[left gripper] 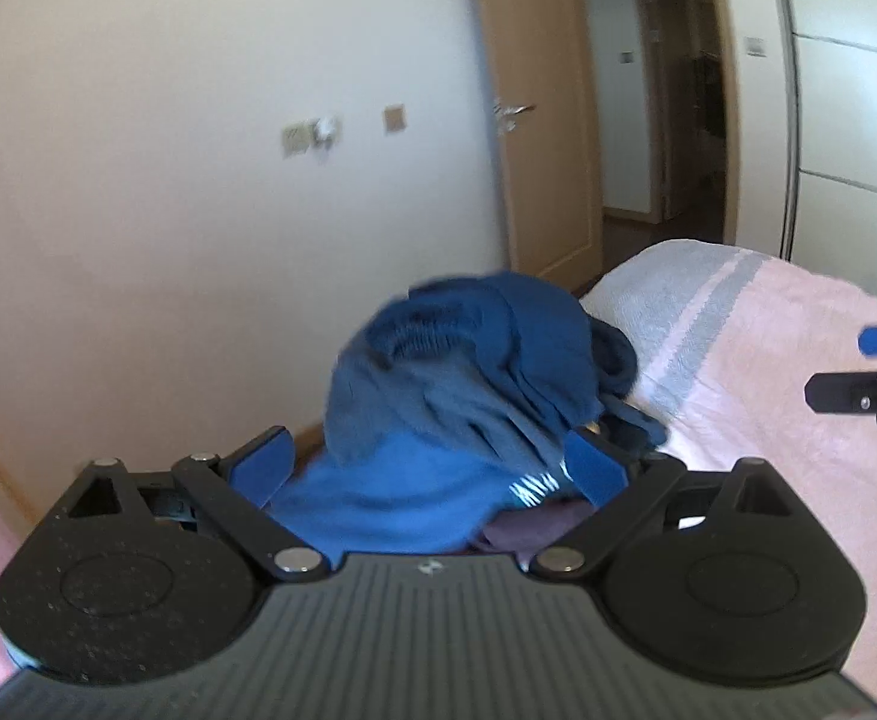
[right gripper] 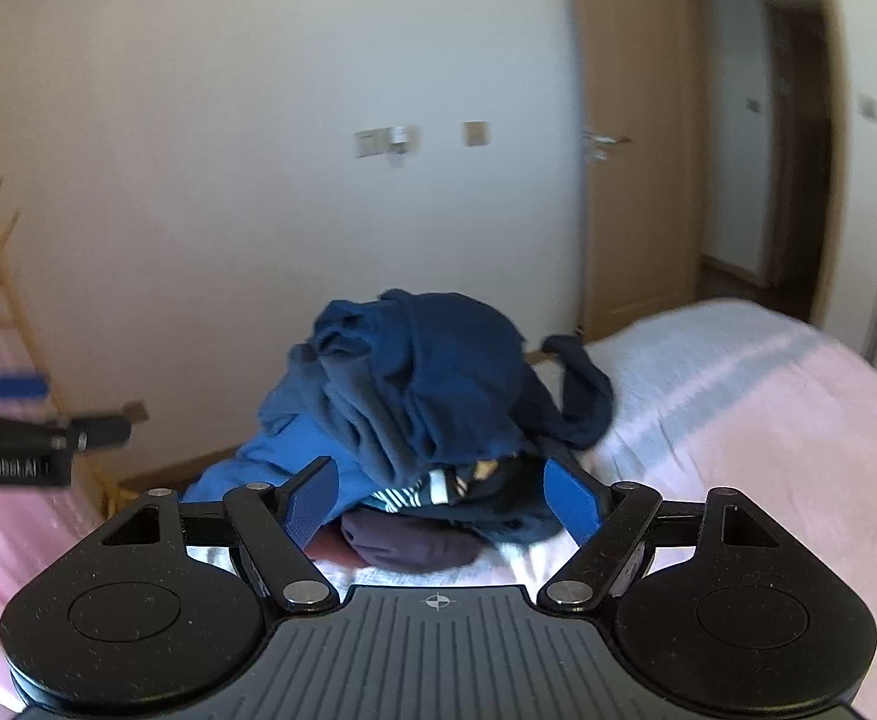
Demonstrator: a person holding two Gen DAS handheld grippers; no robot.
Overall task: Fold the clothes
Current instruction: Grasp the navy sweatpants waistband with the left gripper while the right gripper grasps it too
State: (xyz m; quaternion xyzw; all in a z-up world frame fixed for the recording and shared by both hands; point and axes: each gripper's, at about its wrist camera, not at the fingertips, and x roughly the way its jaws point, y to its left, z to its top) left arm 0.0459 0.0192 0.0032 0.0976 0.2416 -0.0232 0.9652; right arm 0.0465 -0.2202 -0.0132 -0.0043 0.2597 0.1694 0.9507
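Note:
A heap of clothes (left gripper: 456, 396) lies at the corner of a bed with a pink cover (left gripper: 798, 456): dark blue and grey-blue garments on top, a bright blue one lower left, a striped one and a dark purple one (right gripper: 414, 546) underneath. My left gripper (left gripper: 432, 462) is open, its blue pads either side of the heap's near edge, holding nothing. My right gripper (right gripper: 438, 498) is open too, just in front of the heap (right gripper: 426, 390). Each gripper shows at the edge of the other's view: the right gripper (left gripper: 858, 384) and the left gripper (right gripper: 36, 420).
A white wall with switches (left gripper: 312, 135) stands behind the bed. A wooden door (left gripper: 534, 120) is open onto a hallway at the right. A white wardrobe (left gripper: 858, 120) is at the far right. A wooden rack (right gripper: 0, 252) leans at the left.

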